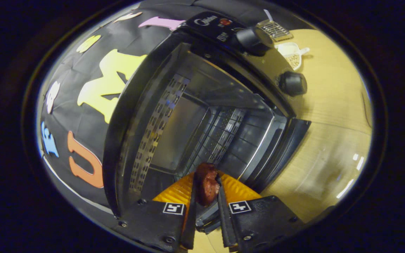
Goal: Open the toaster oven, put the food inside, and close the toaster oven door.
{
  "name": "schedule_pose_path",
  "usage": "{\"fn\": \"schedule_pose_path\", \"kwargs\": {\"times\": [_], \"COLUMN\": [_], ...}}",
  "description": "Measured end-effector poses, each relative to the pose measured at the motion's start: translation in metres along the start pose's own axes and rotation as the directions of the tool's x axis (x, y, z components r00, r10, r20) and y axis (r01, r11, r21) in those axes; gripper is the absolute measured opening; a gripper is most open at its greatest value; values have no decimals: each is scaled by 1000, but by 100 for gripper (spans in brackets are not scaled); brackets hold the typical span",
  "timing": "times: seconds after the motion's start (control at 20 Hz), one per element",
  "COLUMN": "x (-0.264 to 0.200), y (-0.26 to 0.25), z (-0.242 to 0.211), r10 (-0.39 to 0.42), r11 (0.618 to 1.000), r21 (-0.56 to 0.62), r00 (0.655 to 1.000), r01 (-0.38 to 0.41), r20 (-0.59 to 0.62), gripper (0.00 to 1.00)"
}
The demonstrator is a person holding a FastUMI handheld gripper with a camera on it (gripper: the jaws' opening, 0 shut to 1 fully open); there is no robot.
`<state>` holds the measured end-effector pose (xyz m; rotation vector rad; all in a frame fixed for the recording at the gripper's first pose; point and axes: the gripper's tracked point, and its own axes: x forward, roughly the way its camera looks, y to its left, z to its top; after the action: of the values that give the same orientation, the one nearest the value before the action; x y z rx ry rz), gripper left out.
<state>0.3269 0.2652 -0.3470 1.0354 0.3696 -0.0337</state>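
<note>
Jaws clamped on that reddish chunk of food at bottom center, so your gripper can carry it into the open toaster oven mid-frame, door already down

My feed is dim overall, with warm light falling on the table at the right of the frame, where pale streaks of glare sit at the lower right. The toaster oven cavity stays shadowy, with faint sheen on its metal walls. Fisheye distortion bends straight lines hard toward the rim, and the lower right table looks smeared with blur.
</note>
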Motion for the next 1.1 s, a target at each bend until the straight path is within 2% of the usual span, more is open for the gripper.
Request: {"fn": "schedule_pose_path", "kwargs": {"times": [0.05,0.1,0.25,0.3,0.4,0.5,0.65,0.75,0.95,1.1], "x": [0,0,-7,-8,-19,-26,-45,-59,-97,-132], "y": [1,2,-6,-4,-2,1,-6,-7,-7,-7], "z": [-1,-1,12,18,24,23,23,27,28,30], "r10": [-12,-22,-90,-87,-81,-79,-110,-116,-118,-112], "r11": [996,985,907,878,834,820,794,762,691,664], "r21": [-85,-169,-410,-466,-541,-564,-600,-641,-721,-748], "r00": [1000,1000,995,995,994,995,994,993,992,991], "r01": [12,19,94,104,107,96,98,98,55,20], "r20": [-6,-16,29,58,70,55,17,13,-38,-73], "gripper": [35,42,65,72,85,92,92,93,93,94]}}
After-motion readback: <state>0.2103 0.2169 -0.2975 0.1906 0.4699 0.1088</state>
